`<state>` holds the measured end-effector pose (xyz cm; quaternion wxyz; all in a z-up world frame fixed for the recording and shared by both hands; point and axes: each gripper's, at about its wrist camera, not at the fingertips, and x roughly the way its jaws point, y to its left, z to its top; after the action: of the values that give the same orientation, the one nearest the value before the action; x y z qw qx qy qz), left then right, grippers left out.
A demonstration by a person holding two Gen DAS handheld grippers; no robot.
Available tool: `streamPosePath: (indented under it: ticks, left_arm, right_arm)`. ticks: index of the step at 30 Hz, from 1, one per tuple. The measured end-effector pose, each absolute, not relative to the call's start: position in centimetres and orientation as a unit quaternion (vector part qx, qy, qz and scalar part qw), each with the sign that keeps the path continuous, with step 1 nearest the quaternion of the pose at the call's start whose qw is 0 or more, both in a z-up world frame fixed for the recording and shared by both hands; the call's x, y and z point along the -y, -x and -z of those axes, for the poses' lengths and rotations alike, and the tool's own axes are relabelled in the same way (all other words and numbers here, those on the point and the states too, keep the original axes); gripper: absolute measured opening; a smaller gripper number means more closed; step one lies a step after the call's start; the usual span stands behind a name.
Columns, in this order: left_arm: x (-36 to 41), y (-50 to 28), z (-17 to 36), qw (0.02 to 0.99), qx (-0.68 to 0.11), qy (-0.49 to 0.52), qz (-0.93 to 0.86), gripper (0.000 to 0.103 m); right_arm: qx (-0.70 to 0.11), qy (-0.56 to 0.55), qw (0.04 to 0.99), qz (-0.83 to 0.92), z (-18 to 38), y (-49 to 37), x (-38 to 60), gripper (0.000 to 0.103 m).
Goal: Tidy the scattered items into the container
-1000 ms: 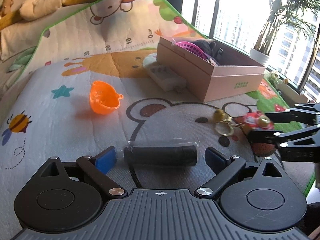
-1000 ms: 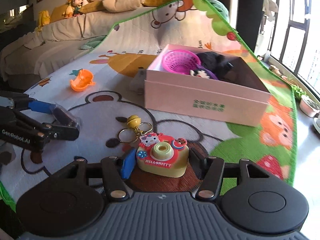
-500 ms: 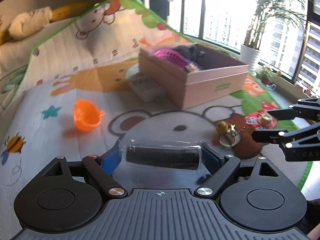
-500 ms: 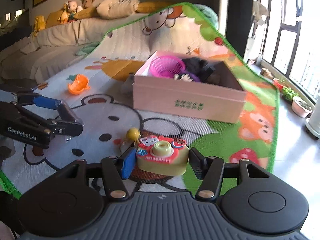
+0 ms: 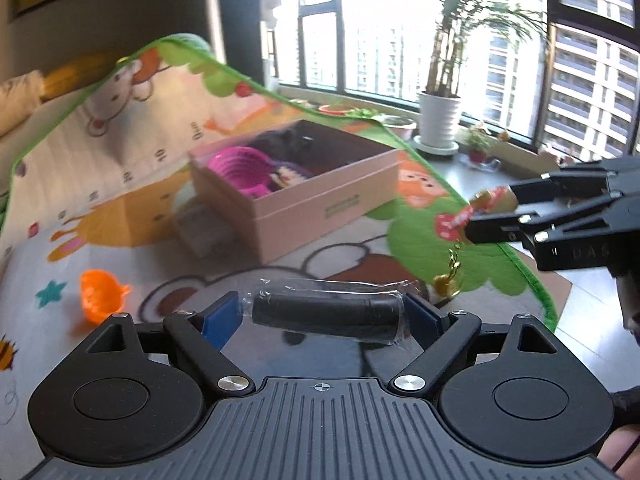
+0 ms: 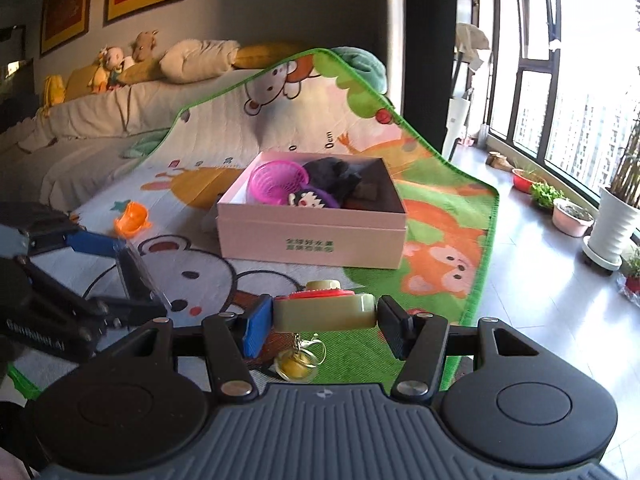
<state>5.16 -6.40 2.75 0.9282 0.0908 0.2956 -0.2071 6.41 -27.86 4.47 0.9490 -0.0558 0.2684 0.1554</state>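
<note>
**Both claws loaded and lifted, box not yet reached**

Play mat (image 6: 280,128) covered the floor and ran up onto the sofa behind, beside a bright window wall.

Change since a second ago: the black roll (image 5: 326,314) and the toy camera (image 6: 325,310) both lay on the mat then, each bracketed by fingers. Now the left claw (image 5: 324,314) was clamped on the wrapped roll end to end, and the right claw (image 6: 320,316) was clamped on the camera, both clear of the mat. The camera's bell keyring (image 6: 298,366) hung free below it. Judgement: both grasps done; carrying to the pink box (image 6: 312,236) and releasing remain.

Box sat ahead of both claws, open, already holding a pink basket (image 6: 276,184), a doll and something dark.

View differences: the right view showed the box interior plainly; the left view was blurred there but showed the camera side-on, chain dangling. An orange cup (image 5: 100,294) remained loose on the mat.
</note>
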Motion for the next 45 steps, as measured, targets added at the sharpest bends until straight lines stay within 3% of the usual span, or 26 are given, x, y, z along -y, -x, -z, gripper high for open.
streamPosePath:
  ticks: [8,15,17,22,29,35,40,41,43,45]
  left_arm:
    - [7.9,-8.8,-5.2,0.936,-0.248,-0.102,0.226,0.091]
    - [9.2,-15.0,-9.0,0.966,-0.114,-0.11,0.207,0.094]
    - [9.4,-17.2,-9.1,0.97,-0.094,-0.107,0.198,0.099]
    - [7.7,-19.1,-7.1,0.959,-0.179,-0.081,0.206,0.102]
    - [3.2,-15.7,-1.5,0.938,-0.292,-0.064,0.177,0.102]
    - [-1.7,-12.9,0.4,0.933,-0.341,-0.034,0.113,0.103]
    - [-4.6,-12.0,0.2,0.935,-0.349,0.002,0.066,0.103]
    - [-5.0,-11.6,0.1,0.936,-0.348,0.007,0.062,0.103]
    - [-5.5,-11.1,0.2,0.937,-0.345,0.014,0.056,0.103]
    - [-6.1,-10.5,0.3,0.937,-0.345,0.021,0.052,0.103]
  right_arm:
    - [-0.23,0.009,0.96,-0.162,-8.3,-9.3,28.9,0.057]
    - [-0.138,-0.03,0.976,-0.163,-14.5,-16.8,28.4,0.058]
    - [-0.148,-0.033,0.974,-0.169,-14.9,-19.5,27.9,0.069]
    - [-0.168,-0.04,0.97,-0.169,-13.6,-21.3,28.0,0.078]
    - [-0.224,-0.052,0.964,-0.134,-10.1,-22.0,28.7,0.081]
    - [-0.256,0.017,0.953,-0.159,-7.7,-21.4,23.8,0.081]
    - [-0.238,0.103,0.943,-0.207,-6.3,-19.6,16.5,0.08]
    - [-0.233,0.123,0.94,-0.217,-6.0,-19.1,15.1,0.077]
    - [-0.238,0.16,0.926,-0.246,-5.3,-18.4,12.4,0.036]
    - [-0.262,0.183,0.908,-0.271,-4.7,-18.3,9.9,0.02]
